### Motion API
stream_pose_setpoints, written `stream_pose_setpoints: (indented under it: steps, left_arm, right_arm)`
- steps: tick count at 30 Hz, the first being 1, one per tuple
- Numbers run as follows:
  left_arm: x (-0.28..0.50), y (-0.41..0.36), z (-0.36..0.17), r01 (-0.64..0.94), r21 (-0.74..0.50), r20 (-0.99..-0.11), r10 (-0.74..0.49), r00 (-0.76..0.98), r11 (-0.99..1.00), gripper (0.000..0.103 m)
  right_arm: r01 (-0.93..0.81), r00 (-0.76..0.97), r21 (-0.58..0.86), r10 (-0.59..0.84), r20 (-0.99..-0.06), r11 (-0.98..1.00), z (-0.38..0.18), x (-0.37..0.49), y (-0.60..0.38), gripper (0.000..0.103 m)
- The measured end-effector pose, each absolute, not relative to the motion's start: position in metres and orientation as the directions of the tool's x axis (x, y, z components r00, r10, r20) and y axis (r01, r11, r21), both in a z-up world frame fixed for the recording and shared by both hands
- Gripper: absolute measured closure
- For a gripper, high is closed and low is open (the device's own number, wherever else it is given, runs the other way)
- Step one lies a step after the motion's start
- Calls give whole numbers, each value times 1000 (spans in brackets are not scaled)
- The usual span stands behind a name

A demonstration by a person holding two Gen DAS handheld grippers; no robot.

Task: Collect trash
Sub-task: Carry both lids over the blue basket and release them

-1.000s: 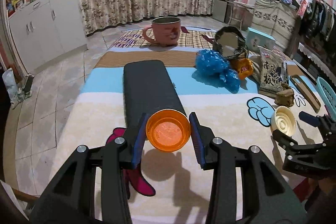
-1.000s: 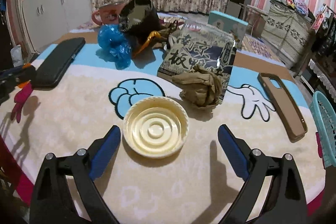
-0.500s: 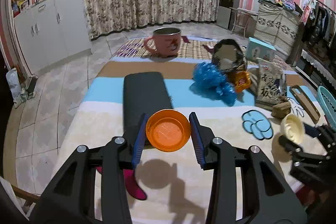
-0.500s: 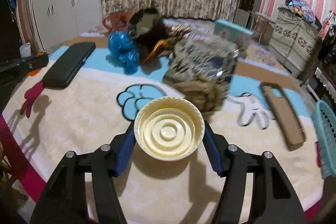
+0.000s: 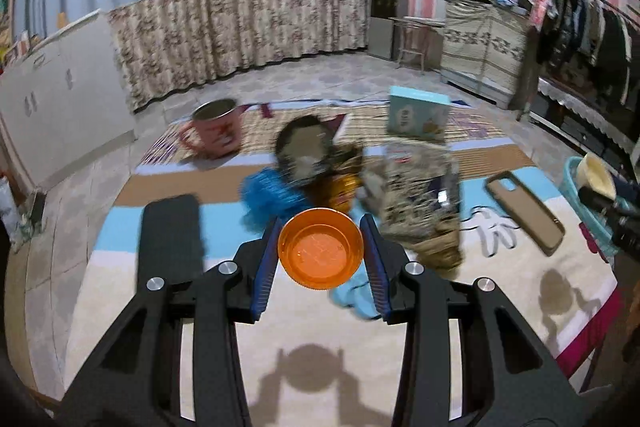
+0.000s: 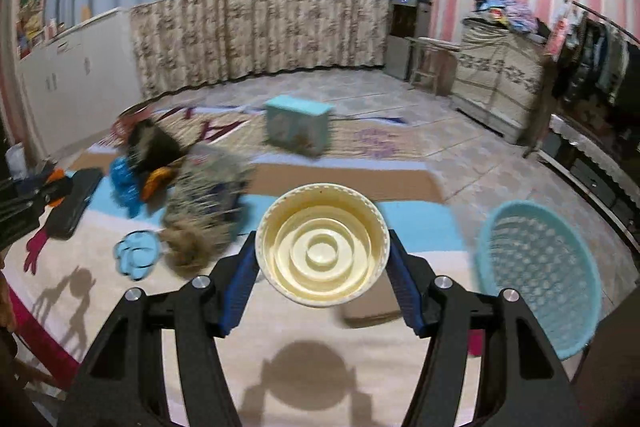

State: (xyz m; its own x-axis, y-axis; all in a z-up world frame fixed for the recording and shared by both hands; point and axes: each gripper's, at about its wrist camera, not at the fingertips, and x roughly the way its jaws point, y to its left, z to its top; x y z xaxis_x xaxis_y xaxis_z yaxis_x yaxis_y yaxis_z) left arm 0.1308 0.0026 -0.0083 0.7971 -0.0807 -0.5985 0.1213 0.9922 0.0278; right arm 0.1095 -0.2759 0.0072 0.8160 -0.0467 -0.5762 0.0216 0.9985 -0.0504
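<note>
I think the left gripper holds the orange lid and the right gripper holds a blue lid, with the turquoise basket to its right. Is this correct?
Not quite: the lid in the right gripper is cream, not blue, as the right wrist view shows. The rest stands: the left gripper holds the orange lid, and the turquoise basket is to the right.

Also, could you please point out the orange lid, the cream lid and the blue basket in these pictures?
orange lid (image 5: 321, 248): left wrist view, on its inner face.
cream lid (image 6: 322, 245): right wrist view, on its ringed inner face.
blue basket (image 6: 538, 275): right wrist view, on its perforated inner wall.
</note>
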Motion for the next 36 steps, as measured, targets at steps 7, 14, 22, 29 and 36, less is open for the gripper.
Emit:
stream_pose_setpoints:
  steps: [7,14,22,29,36]
  left_arm:
    - [140,-74,12,221,29,-577,-165,800,975,64]
    - [149,-171,22,366,13,-567,-294,769,931,64]
    - [154,-281,-6,514,-8,-601,-415,683,858,64]
    - [157,-348,-24,583,-42,-615,-481,625,811,64]
    - [167,-390,-27,630,-56,-615,-524,589,774,64]
  right_arm:
    - [150,806,-42,-147,-574,988,18,104,-362,42]
    - [267,787,-10,-224,-575,964,20,93,-442,42]
    - [351,744,16,-268,-612,936,-9,86,-507,42]
    - [388,723,51,-269,-637,920,-30,86,-537,42]
    - [401,728,71,-270,-630,913,-32,88,-548,42]
